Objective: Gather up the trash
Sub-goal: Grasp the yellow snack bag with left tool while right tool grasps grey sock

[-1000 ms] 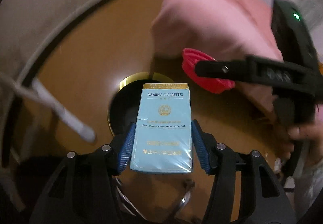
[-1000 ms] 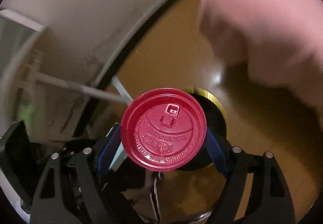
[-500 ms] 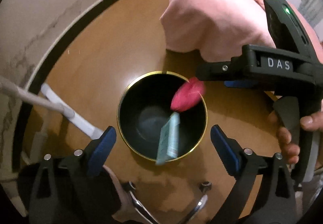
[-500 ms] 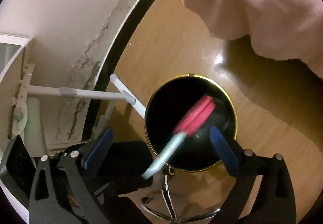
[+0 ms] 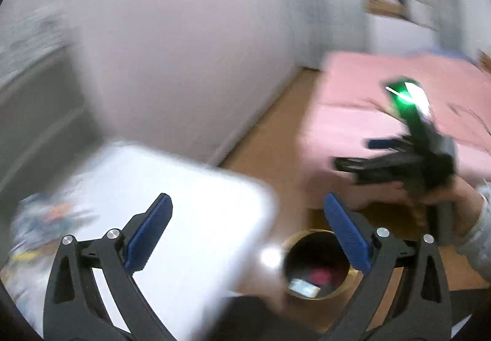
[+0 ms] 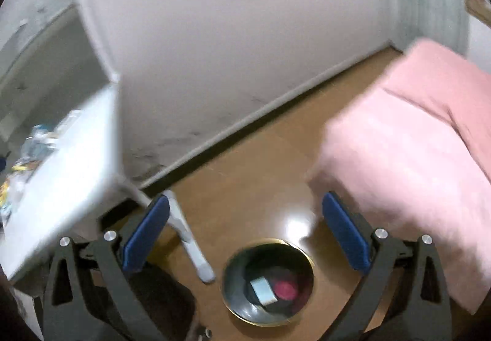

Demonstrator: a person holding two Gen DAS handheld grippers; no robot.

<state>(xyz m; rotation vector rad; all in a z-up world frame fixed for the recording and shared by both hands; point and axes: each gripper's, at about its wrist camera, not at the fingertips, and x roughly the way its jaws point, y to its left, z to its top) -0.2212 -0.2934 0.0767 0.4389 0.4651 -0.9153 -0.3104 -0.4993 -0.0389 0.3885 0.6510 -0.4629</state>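
**Trash in bin, both tongs spread and empty**

While both views are blurred, the main facts read clearly. The left tongs (image 5: 247, 229) stand spread wide with nothing between the blue pads (image 5: 150, 230). The right tongs (image 6: 245, 229) are likewise spread and hold nothing; they also show in the left view (image 5: 368, 153), held in the person's hand (image 5: 457, 203) over the edge of the pink bed (image 5: 383, 101).

The bin (image 6: 233, 304), black with a gold rim, stands on the wood floor (image 6: 245, 181) between the bed (image 6: 414, 141) and the white desk (image 6: 67, 163). Inside it lie the pale blue pack (image 6: 263, 291) and the red lid (image 6: 285, 289), side by side and touching as far as can be told. In the left view both show in the bin (image 5: 340, 288): pack (image 5: 303, 286) nearer, lid (image 5: 323, 276) behind.

Coloured items sit on the desk's far left (image 5: 46, 218); blur prevents naming them. A white desk leg (image 6: 190, 236) slants down just beside the bin.
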